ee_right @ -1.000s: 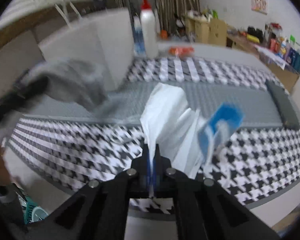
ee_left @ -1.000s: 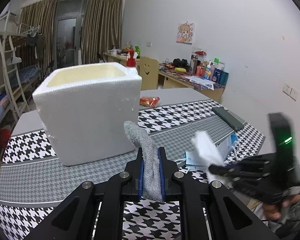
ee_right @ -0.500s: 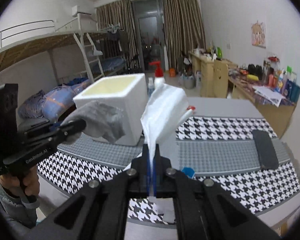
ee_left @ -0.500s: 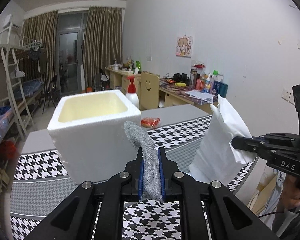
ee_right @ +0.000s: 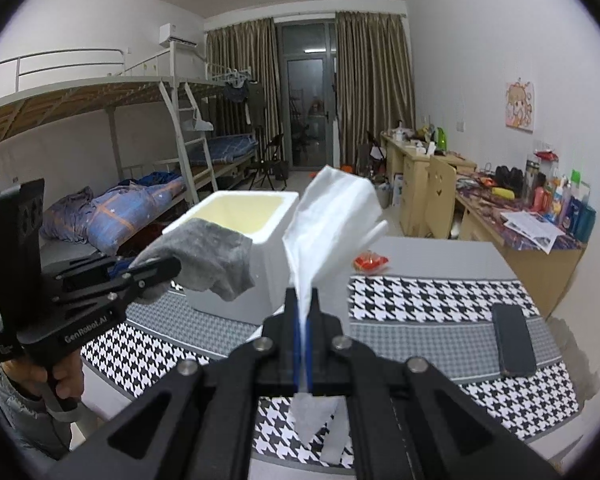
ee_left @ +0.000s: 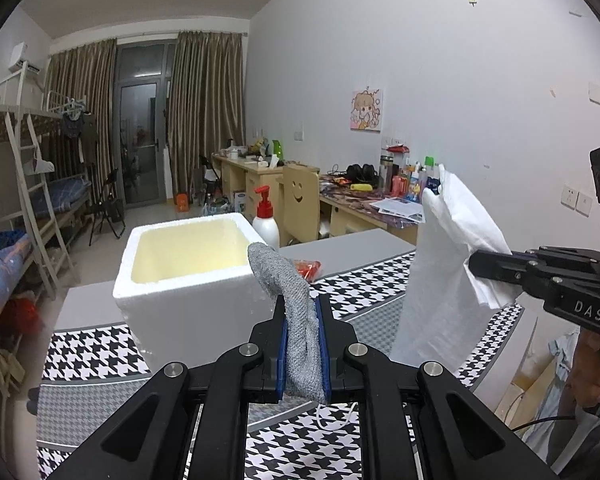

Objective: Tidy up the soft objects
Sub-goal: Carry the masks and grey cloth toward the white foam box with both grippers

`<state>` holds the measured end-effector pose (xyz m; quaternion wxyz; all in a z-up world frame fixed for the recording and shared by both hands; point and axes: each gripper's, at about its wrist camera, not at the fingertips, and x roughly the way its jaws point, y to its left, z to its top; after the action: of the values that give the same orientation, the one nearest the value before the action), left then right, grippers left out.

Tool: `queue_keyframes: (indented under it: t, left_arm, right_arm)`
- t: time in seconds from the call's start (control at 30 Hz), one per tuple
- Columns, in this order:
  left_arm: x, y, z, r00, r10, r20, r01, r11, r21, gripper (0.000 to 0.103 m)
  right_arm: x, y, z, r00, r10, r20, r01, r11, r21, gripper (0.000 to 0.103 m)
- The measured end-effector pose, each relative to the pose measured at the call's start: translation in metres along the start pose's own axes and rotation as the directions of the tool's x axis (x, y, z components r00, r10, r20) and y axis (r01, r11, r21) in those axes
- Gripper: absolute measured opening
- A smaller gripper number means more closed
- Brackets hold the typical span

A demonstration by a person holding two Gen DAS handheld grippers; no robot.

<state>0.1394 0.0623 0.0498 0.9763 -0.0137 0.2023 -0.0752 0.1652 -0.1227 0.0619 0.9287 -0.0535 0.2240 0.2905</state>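
Note:
My left gripper (ee_left: 302,320) is shut on a grey knitted sock (ee_left: 296,312) and holds it in the air in front of the white foam box (ee_left: 188,280). In the right wrist view the left gripper (ee_right: 168,268) and the sock (ee_right: 208,256) hang beside the box (ee_right: 252,236). My right gripper (ee_right: 303,312) is shut on a white tissue (ee_right: 328,220), raised above the table. In the left wrist view the right gripper (ee_left: 480,268) holds the tissue (ee_left: 444,280) at the right.
A houndstooth mat (ee_right: 432,296) covers the grey table. A black phone (ee_right: 512,340) lies at the right, a red packet (ee_right: 370,261) behind the box, a pump bottle (ee_left: 265,224) beside it. Desks and a bunk bed stand beyond.
Both grippers have risen from the table with the sock and the tissue. The tissue now hangs free in the air. The box's open top has come into view.

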Motion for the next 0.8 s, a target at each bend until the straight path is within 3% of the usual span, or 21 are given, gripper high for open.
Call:
queue_keyframes:
  t: [0.8]
  left_arm:
    - [0.001,0.003,0.044,0.997,0.042,0.067,-0.042,0.999,-0.003,0.013]
  right_arm:
    - [0.005,0.001,0.034,0.997,-0.027,0.076,0.029,0.999,-0.021,0.004]
